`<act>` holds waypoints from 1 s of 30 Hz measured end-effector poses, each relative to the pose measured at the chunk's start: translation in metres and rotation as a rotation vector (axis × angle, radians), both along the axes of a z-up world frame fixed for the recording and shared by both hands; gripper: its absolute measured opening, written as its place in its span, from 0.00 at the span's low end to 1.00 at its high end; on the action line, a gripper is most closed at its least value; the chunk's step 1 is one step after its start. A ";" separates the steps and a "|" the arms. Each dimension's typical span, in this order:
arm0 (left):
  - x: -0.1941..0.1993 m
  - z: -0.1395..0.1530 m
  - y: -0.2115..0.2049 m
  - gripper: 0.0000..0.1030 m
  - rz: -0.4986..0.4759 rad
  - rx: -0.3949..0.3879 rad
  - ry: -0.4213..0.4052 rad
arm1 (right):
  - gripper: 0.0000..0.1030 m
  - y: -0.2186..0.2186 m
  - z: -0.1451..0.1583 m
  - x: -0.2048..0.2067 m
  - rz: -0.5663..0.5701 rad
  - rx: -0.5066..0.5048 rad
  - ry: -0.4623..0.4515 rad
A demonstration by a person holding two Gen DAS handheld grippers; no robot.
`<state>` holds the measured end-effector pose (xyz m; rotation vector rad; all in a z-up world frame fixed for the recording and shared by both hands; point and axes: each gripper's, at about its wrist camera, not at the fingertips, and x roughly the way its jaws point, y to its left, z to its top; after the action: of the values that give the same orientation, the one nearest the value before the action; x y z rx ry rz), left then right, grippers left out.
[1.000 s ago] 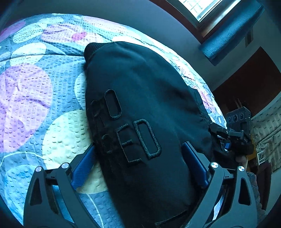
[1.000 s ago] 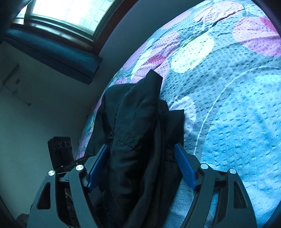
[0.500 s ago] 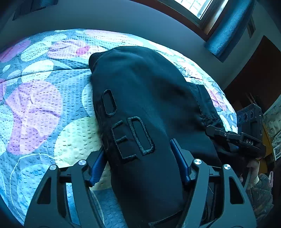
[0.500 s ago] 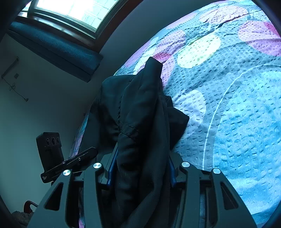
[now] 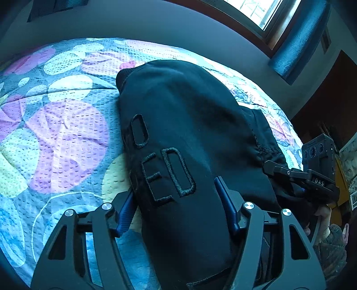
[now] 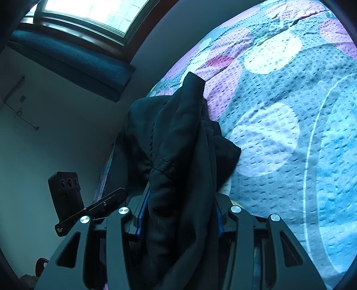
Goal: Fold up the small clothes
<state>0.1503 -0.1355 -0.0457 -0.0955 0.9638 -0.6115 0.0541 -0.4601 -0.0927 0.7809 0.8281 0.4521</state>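
A small black garment (image 5: 178,107) with raised stitched letters lies bunched on a patterned bedspread (image 5: 55,145). My left gripper (image 5: 175,187) is shut on its near end, with the blue pads pressed into the cloth on both sides of the letters. In the right wrist view the same garment (image 6: 176,125) stands in gathered folds. My right gripper (image 6: 180,194) is shut on that bunch, its pads mostly buried in fabric. The garment's far end rests on the bedspread (image 6: 290,111).
The right gripper's black body (image 5: 316,180) shows at the garment's right edge, with a person's hand (image 5: 321,214) under it. A wall and a window (image 6: 93,11) with a dark blue blind (image 6: 73,60) lie beyond the bed's far edge. Open bedspread spreads left and right of the garment.
Both grippers went from standing wide around the garment to closed on it. The cloth between the right pads is now squeezed into a narrow bunch. Both views shifted slightly.
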 end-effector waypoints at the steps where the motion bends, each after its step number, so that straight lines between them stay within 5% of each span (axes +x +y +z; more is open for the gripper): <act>1: 0.000 0.000 0.007 0.63 0.005 0.002 -0.001 | 0.45 0.004 0.000 0.003 0.006 0.002 0.000; 24: 0.005 -0.002 0.103 0.66 0.103 -0.022 -0.006 | 0.45 0.096 -0.003 0.052 0.104 0.054 0.009; 30: -0.003 0.001 0.115 0.76 0.104 -0.074 0.006 | 0.59 0.087 0.004 0.037 0.060 0.035 0.005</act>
<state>0.1471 -0.0203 -0.0445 -0.2119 0.9361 -0.5514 0.0913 -0.3735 -0.0884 0.7913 0.8519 0.5190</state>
